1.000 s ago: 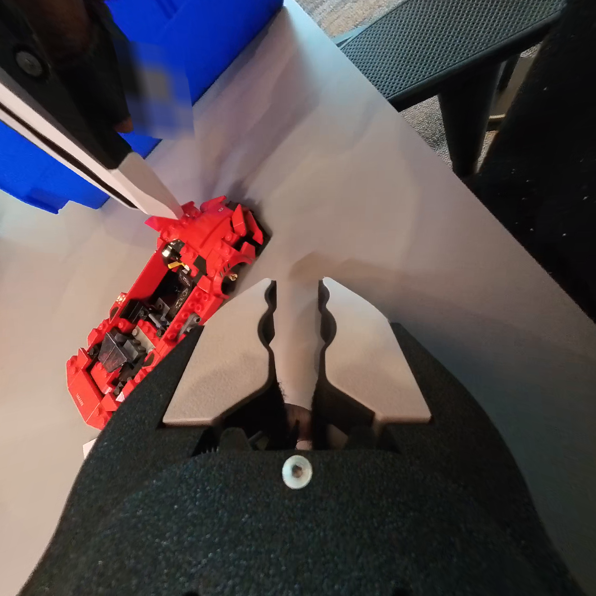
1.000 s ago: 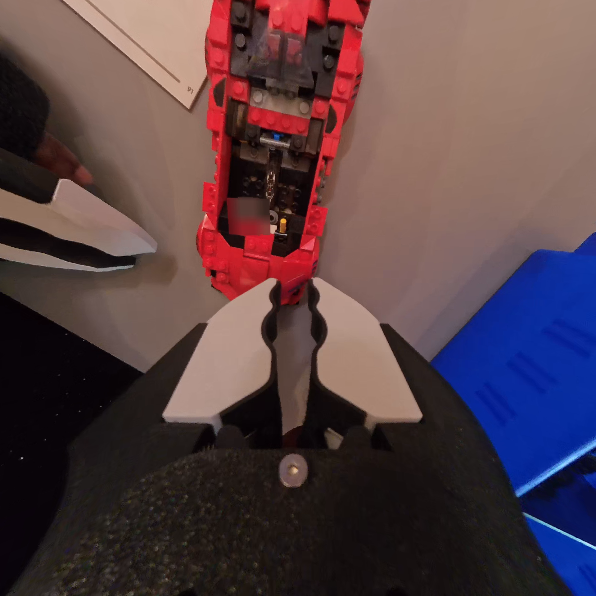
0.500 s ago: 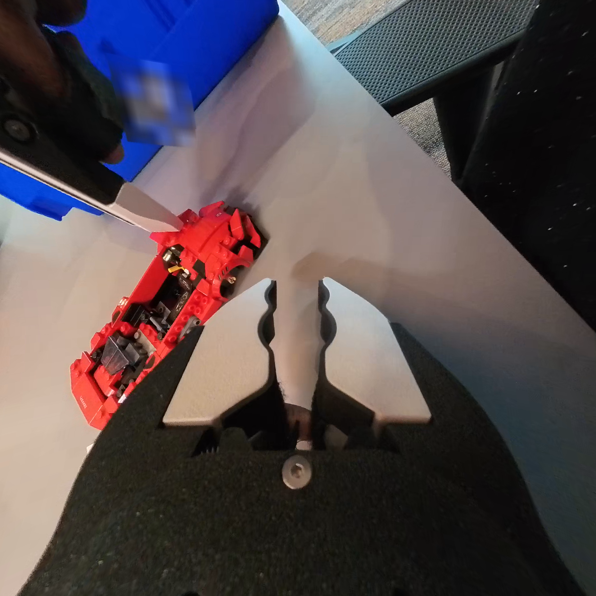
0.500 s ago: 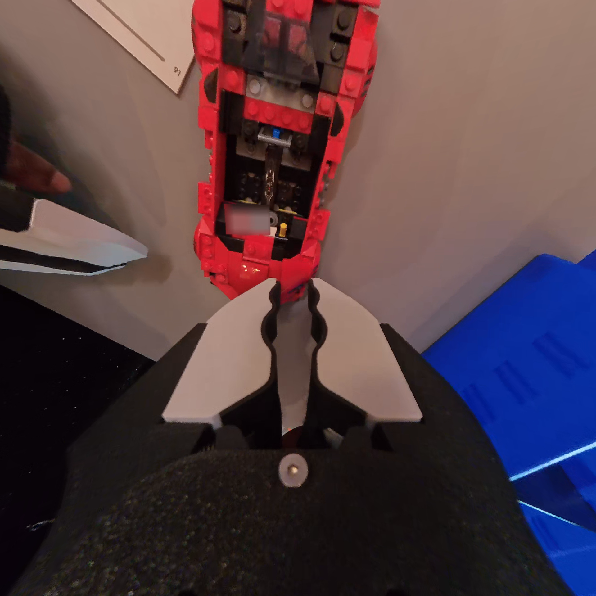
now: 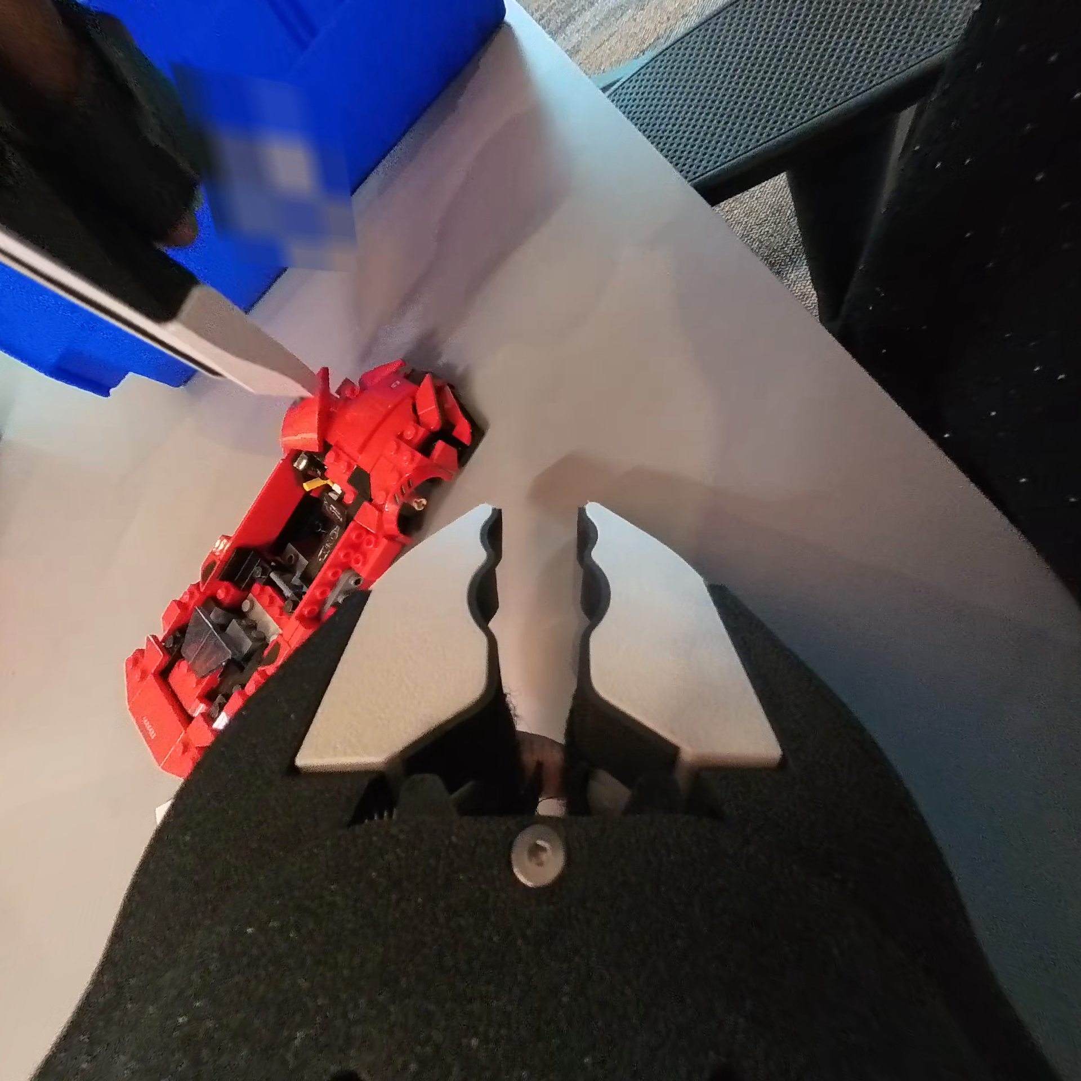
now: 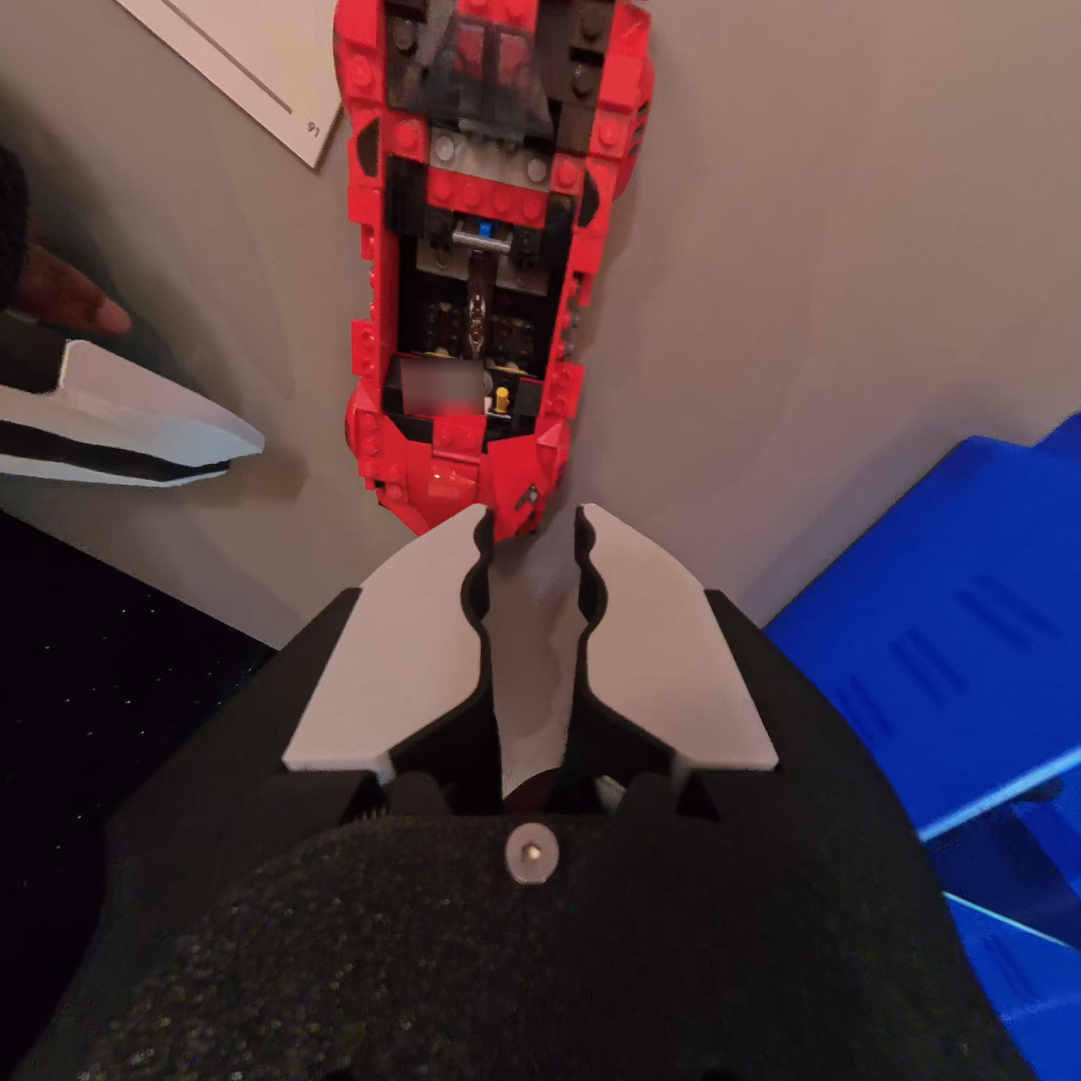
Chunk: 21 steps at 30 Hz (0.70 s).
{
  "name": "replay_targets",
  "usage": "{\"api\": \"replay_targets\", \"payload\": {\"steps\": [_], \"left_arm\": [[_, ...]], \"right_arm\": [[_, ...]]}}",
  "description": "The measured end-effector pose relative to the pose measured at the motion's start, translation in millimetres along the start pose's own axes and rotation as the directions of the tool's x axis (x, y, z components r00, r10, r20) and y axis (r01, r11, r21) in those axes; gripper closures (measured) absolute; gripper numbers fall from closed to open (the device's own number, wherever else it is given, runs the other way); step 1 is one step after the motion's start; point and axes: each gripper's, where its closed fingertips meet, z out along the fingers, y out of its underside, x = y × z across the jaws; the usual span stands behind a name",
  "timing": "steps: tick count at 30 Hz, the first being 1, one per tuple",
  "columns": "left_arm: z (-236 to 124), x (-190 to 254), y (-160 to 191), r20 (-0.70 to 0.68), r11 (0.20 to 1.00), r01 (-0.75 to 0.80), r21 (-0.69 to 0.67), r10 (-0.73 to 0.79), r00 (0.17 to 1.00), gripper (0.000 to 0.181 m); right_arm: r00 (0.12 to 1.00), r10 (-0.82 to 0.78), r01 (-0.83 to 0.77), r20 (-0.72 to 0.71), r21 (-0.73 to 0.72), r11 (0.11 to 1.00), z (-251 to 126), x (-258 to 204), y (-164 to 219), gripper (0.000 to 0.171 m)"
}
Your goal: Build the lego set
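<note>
A partly built red Lego car [image 5: 327,526] lies on the grey table [image 5: 643,351], with its black interior open on top. My left gripper [image 5: 538,512] is open and empty, hovering to the right of the car's side. My right gripper [image 6: 532,515] is open and empty, and its fingertips sit at the car's [image 6: 485,292] near end. In the left wrist view the right gripper's white fingers [image 5: 257,362] touch or almost touch that end of the car. In the right wrist view the left gripper's fingers [image 6: 175,433] are left of the car and apart from it.
A blue bin [image 5: 351,88] stands beyond the car and also shows at the right of the right wrist view [image 6: 936,643]. A white instruction sheet [image 6: 234,64] lies by the car's far end. A black mesh chair [image 5: 789,76] is past the table edge.
My right gripper's jaws have opened a little wider and stay at the car's near end. My left gripper has hardly moved.
</note>
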Motion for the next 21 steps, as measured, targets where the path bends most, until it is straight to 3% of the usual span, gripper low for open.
{"api": "replay_targets", "payload": {"steps": [5,10,14,21], "left_arm": [[0.5,0.0,1.2,0.000,1.000,0.003,-0.001,-0.003,1.000,0.157],[1.7,0.0,1.1,0.004,1.000,-0.001,-0.001,0.001,1.000,0.157],[3.0,-0.9,1.1,0.010,1.000,0.001,-0.003,-0.001,1.000,0.157],[3.7,0.4,1.0,0.010,1.000,-0.007,-0.004,0.007,1.000,0.157]], "right_arm": [[0.999,-0.037,0.039,-0.013,0.200,0.979,-21.6,11.7,2.0,0.145],[0.970,-0.237,0.230,-0.049,0.489,0.841,-15.9,-3.7,2.3,0.146],[0.961,-0.206,0.273,-0.184,0.517,0.811,-8.4,3.1,1.2,0.147],[0.989,-0.110,0.146,-0.099,0.541,0.828,1.4,-3.1,-6.7,0.148]]}}
